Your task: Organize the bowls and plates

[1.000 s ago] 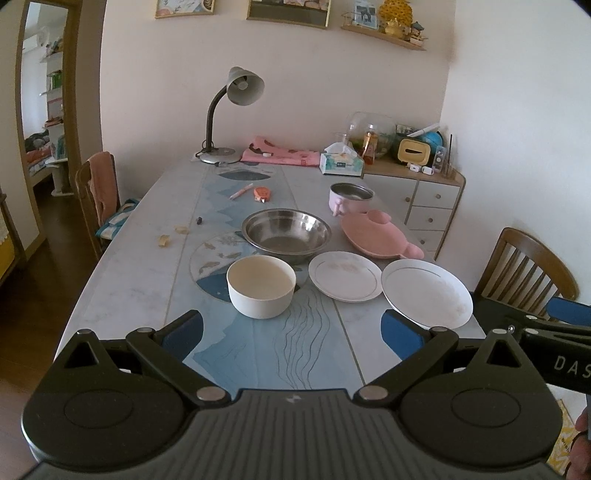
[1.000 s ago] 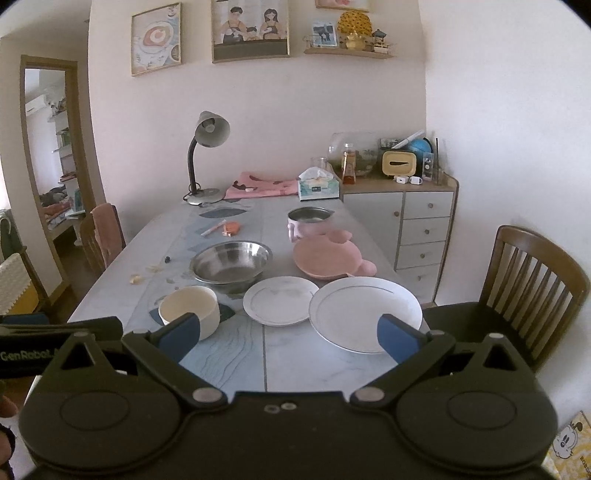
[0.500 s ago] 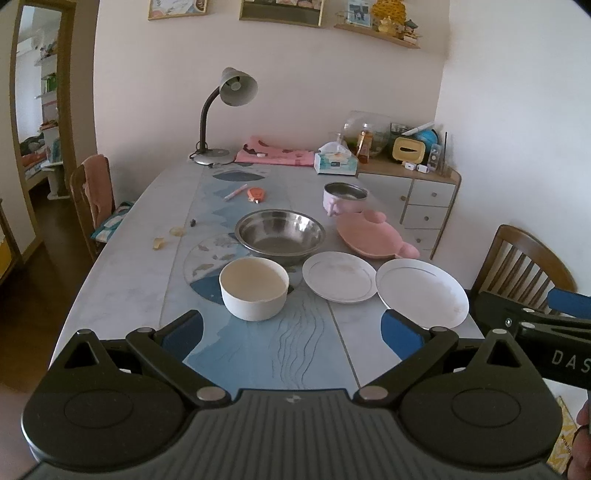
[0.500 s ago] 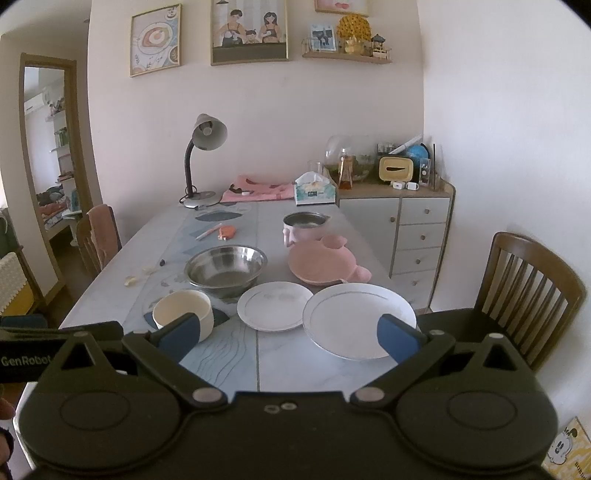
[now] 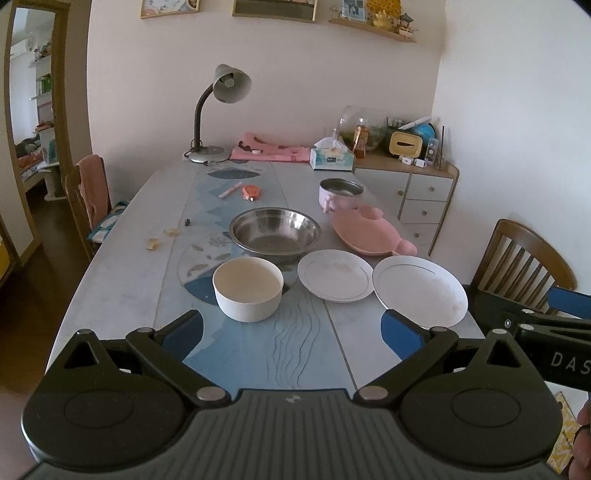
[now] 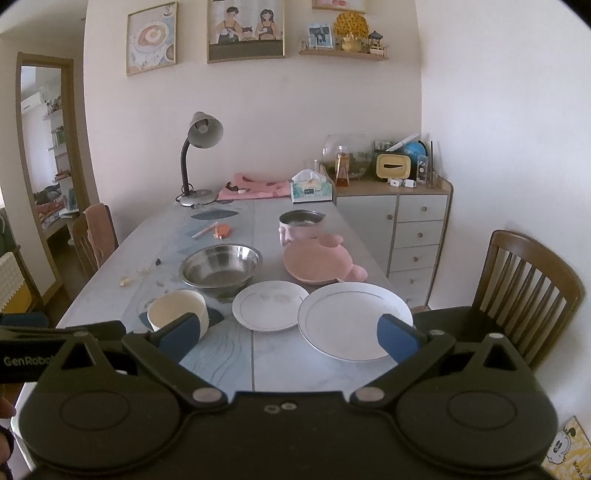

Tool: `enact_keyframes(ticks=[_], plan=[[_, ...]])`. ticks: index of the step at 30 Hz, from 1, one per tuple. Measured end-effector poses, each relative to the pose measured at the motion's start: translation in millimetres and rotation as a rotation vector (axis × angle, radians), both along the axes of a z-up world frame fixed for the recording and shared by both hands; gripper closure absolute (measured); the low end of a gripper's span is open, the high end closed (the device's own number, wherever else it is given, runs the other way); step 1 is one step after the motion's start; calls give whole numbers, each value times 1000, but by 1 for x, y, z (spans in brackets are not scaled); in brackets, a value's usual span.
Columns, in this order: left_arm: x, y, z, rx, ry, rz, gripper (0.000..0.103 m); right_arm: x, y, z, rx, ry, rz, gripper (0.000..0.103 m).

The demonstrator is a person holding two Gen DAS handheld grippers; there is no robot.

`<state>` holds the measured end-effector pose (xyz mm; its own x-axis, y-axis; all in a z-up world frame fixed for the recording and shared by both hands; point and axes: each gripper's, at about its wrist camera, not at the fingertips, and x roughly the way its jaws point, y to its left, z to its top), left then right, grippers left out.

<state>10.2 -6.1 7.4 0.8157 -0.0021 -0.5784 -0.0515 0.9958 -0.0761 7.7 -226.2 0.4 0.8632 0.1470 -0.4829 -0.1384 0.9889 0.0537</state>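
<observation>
Both grippers hang above the near edge of the counter (image 5: 122,266) with jaws spread wide and nothing between them: the left gripper (image 5: 291,326) faces the cream bowl (image 5: 248,287), the right gripper (image 6: 288,332) faces the large white plate (image 6: 354,319). Along the near edge, from left to right, lie the cream bowl, the small white plate (image 5: 335,274) and the large white plate, the two plates just beside each other. Behind them sits the steel bowl (image 5: 275,234), and toward the counter's right edge the pink animal-shaped plate (image 5: 369,236), with the pink steel-lined pot (image 5: 340,192) behind it. Only the right wrist view shows the full wooden chair (image 6: 524,295) at the right edge and the framed pictures (image 6: 245,29) on the wall. The left wrist view shows the right gripper's black body at its right margin; the right wrist view shows the left one's at its left margin. A desk lamp (image 5: 218,110) and a tissue box (image 5: 331,158) stand at the far edge.
</observation>
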Motion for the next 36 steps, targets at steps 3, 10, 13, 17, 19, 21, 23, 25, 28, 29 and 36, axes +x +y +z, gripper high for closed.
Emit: enact_keyframes(ticks=[3,10,13,17,19,21,23,25,28,29,36], plan=[[1,0,-2,-2,1,-1,0,3,-1,-1,-3,1,-1,0],[21,-11,-8,2,13,-2,0,16,-9,-4,-5,6,3,0],[33,-18,-9,9,21,4,0,28,-17,-6,0,13,5,0],[52,-30,-11,15,28,11,0,48,-28,-9,-1,25,14,0],[63,-38,-12,22,31,15,0,59,-32,-11,-3,33,18,0],[75,-46,-15,32,38,22,0,71,-39,-13,-3,42,26,0],[88,-53,-19,31,55,28,0,85,-45,-17,-6,52,34,0],[103,-59,-23,26,76,33,0,99,-51,-21,-5,70,49,0],[124,-70,-32,21,115,37,0,121,-63,-28,1,105,80,0],[132,-74,-36,17,131,37,0,129,-66,-31,1,118,88,0],[175,-100,-63,1,224,44,0,190,-95,-62,-68,203,149,4]])
